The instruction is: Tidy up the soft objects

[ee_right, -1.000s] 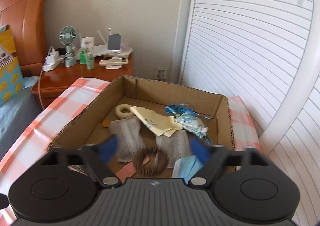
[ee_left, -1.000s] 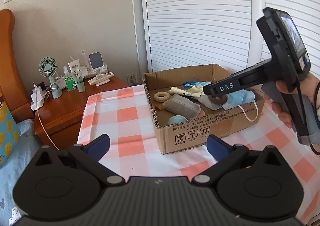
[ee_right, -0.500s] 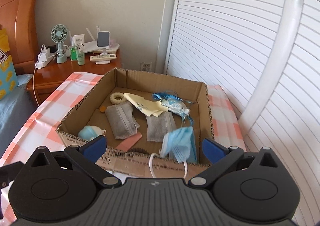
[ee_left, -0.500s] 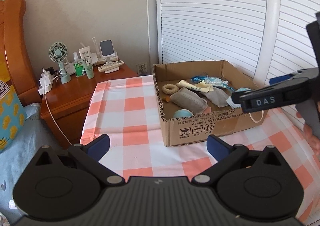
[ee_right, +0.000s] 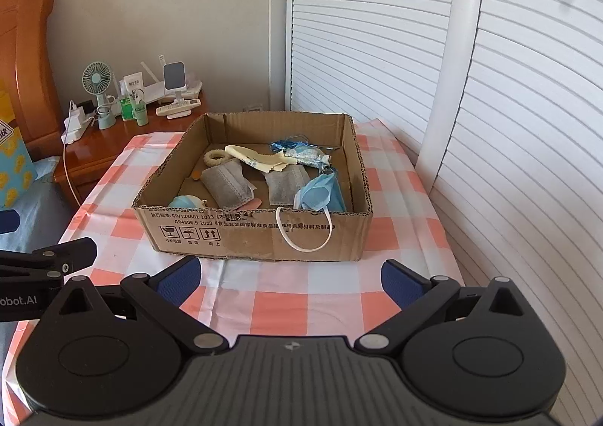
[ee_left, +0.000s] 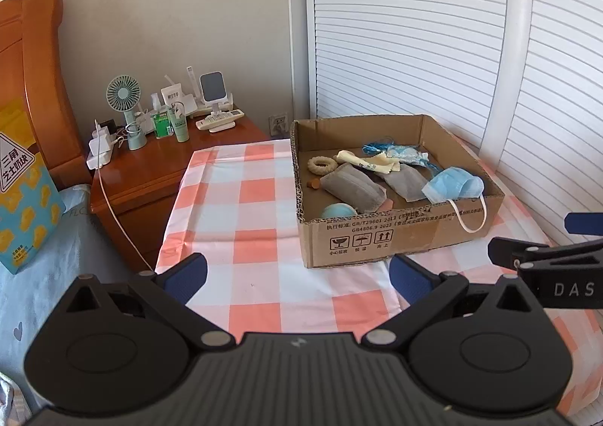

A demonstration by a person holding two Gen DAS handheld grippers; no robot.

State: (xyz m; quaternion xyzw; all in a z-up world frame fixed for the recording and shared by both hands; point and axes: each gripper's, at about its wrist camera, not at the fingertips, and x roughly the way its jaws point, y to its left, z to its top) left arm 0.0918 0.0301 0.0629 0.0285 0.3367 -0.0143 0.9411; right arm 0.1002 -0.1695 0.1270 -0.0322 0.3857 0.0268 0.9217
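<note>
One cardboard box was counted ahead of the two tongs, on one checked bench. Inside it were counted two grey masks, one blue mask at the near right corner, one pale ring, one yellow cloth, one blue patterned bundle toward the far side, one round light-blue item at the near left corner, one pink strip and one small brown piece. To the far left, one small fan and two green bottles were counted.
</note>
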